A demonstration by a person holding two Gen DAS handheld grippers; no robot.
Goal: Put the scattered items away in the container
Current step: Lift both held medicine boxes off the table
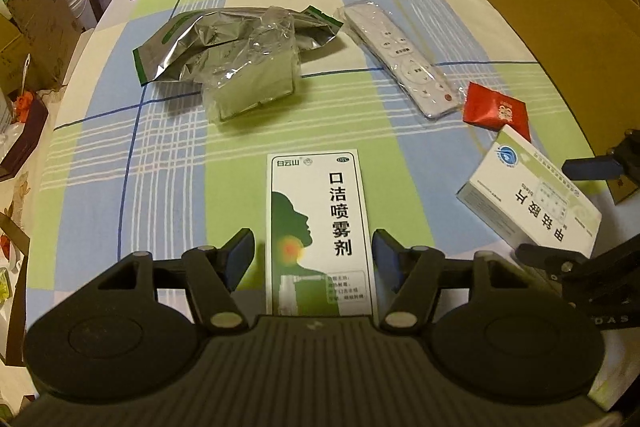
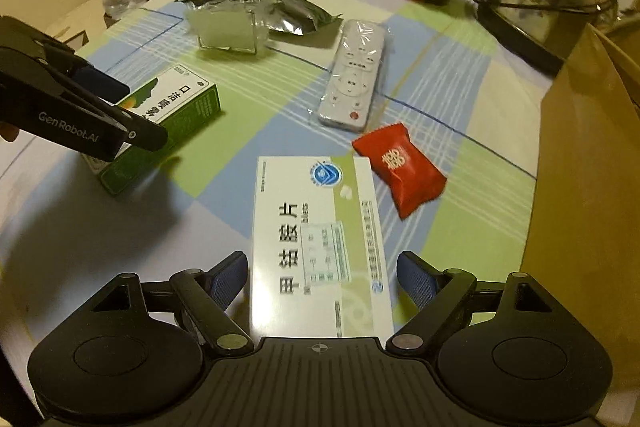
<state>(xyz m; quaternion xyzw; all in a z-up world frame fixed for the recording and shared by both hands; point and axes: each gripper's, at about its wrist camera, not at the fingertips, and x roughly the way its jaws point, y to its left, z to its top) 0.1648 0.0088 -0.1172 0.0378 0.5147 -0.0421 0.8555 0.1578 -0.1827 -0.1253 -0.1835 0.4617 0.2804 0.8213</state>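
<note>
Boxes lined up, nothing yet in the carton

Boxes sit between both pairs of spread fingers. Nearest in the left wrist view, at 6 o'clock, the left gripper (image 1: 314,247) stands released, its blue pads on either side of the green-and-white spray box (image 1: 320,231), close beside it but not pressing. In the right wrist view, also at 6 o'clock, the right gripper (image 2: 322,275) is likewise unclenched, with a gap on each side of the white tablet box (image 2: 320,247) lying flat on the checked tablecloth (image 2: 460,75).

Further out, at about 1 o'clock from the right gripper, a red sachet (image 2: 400,169) lies just beside the far corner of the tablet box. Beyond it, near 12 o'clock, rests a white remote (image 2: 354,79) in a clear wrapper. Farther still, at about 11 o'clock, a clear-wrapped pale block (image 2: 228,29) sits against a silver foil pouch (image 2: 280,7).

The cardboard carton (image 2: 592,187), taken here to be the container, rises at 3 o'clock along the table's right edge; its inside is hidden from both cameras.

By this showing the tidying has barely started: six items lie loose on the cloth and none is seen inside the carton. The step in hand appears to be closing on the two boxes. Both are light and rigid, so a squeeze across their narrow sides should hold, though the tablet box is wide for the opening.
</note>
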